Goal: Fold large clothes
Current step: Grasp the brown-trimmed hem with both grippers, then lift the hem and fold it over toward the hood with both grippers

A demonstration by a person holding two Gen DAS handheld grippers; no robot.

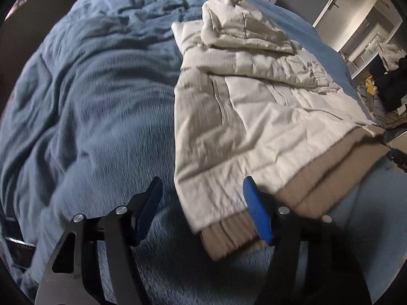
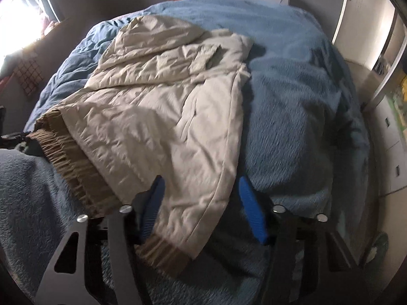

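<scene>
Both tongs, left (image 1: 203,208) and right (image 2: 201,207), spread wide over jacket (image 1: 254,127) hem.

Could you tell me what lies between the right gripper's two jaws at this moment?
The jacket's near corner with its ribbed hem, shown in the right wrist view; the right gripper stands open around it.

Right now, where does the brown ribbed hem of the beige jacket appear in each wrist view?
Left wrist view: ribbed hem runs along the lower right, beside the left gripper.
Right wrist view: ribbed hem runs along the lower left.
Shared landmark: the jacket's hood at the top.
</scene>
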